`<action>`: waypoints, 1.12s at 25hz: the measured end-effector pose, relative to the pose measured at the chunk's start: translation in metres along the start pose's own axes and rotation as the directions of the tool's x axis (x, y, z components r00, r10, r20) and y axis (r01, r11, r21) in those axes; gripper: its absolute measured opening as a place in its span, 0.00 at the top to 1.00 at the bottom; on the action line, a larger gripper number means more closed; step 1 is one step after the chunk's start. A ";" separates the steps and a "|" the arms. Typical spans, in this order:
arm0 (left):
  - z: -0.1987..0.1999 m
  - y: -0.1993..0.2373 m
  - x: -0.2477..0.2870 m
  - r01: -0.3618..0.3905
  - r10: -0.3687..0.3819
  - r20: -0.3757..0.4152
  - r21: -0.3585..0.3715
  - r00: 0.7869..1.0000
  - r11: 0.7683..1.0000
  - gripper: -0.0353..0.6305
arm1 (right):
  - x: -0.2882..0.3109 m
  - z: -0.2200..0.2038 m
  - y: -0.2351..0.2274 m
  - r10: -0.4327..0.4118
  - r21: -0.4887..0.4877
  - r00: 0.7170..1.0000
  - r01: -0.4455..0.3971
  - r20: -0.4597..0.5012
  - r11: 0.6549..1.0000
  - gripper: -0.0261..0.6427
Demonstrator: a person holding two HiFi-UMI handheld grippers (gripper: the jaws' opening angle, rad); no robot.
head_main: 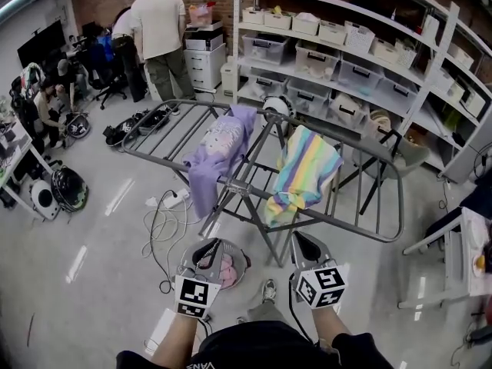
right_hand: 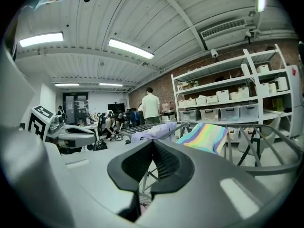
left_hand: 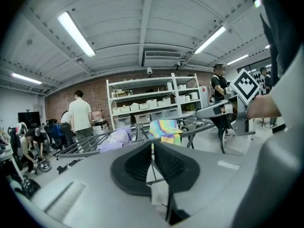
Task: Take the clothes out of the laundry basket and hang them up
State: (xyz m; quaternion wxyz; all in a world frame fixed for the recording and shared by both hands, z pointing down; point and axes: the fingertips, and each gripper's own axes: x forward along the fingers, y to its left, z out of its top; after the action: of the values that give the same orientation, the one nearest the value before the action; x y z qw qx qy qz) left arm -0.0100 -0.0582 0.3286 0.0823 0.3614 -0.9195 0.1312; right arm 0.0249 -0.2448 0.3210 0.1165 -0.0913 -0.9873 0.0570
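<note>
In the head view a grey drying rack stands ahead. A lavender garment and a rainbow-striped garment hang over it. The round laundry basket sits on the floor at the rack's foot, with pink clothing inside. My left gripper is held above the basket's left side, jaws shut with nothing between them. My right gripper is to the basket's right, also shut and empty. The left gripper view and the right gripper view both look toward the rack over closed jaws.
White shelving with storage bins lines the back right wall. A person stands beyond the rack and others sit at the left. Cables lie on the floor left of the basket. A white table stands at the right.
</note>
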 end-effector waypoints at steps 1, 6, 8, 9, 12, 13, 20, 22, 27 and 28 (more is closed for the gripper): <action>-0.003 0.000 -0.003 0.003 -0.003 -0.001 -0.007 1.000 1.000 0.92 | 0.000 -0.002 0.006 0.006 -0.006 1.000 -0.006 -0.009 1.000 0.95; -0.017 -0.002 -0.018 0.012 -0.012 -0.008 -0.044 1.000 0.999 0.94 | -0.002 -0.012 0.033 0.041 -0.050 0.998 -0.043 -0.051 0.998 0.95; -0.020 -0.003 -0.023 0.008 -0.009 -0.008 -0.051 1.000 0.999 0.94 | -0.002 -0.015 0.040 0.044 -0.079 0.997 -0.049 -0.065 0.996 0.95; -0.021 -0.003 -0.026 0.006 -0.006 -0.008 -0.053 1.000 0.999 0.94 | -0.003 -0.017 0.042 0.045 -0.090 0.996 -0.051 -0.071 0.995 0.95; -0.023 -0.003 -0.032 -0.004 0.003 -0.008 -0.059 1.000 0.998 0.94 | -0.005 -0.021 0.048 0.052 -0.102 0.995 -0.060 -0.082 0.993 0.95; -0.024 -0.003 -0.034 -0.006 0.005 -0.009 -0.060 1.000 0.998 0.94 | -0.006 -0.021 0.049 0.053 -0.104 0.995 -0.062 -0.086 0.993 0.95; -0.028 -0.012 -0.039 0.003 -0.004 -0.020 -0.054 1.000 0.999 0.94 | -0.012 -0.026 0.049 0.055 -0.122 0.994 -0.067 -0.097 0.990 0.95; -0.028 -0.013 -0.040 0.005 -0.006 -0.022 -0.051 1.000 0.999 0.94 | -0.013 -0.026 0.049 0.056 -0.122 0.994 -0.068 -0.098 0.990 0.95; -0.028 -0.016 -0.039 0.003 -0.005 -0.030 -0.052 1.000 0.999 0.94 | -0.015 -0.028 0.046 0.060 -0.118 0.993 -0.072 -0.103 0.990 0.95; -0.029 -0.017 -0.038 0.003 -0.004 -0.032 -0.053 0.999 0.999 0.94 | -0.015 -0.029 0.045 0.060 -0.117 0.993 -0.072 -0.103 0.991 0.95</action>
State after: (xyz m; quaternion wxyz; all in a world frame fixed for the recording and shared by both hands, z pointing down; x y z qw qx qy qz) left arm 0.0309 -0.0366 0.3500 0.1068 0.3586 -0.9206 0.1123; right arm 0.0540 -0.2010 0.3398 0.1577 -0.1334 -0.9784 -0.0036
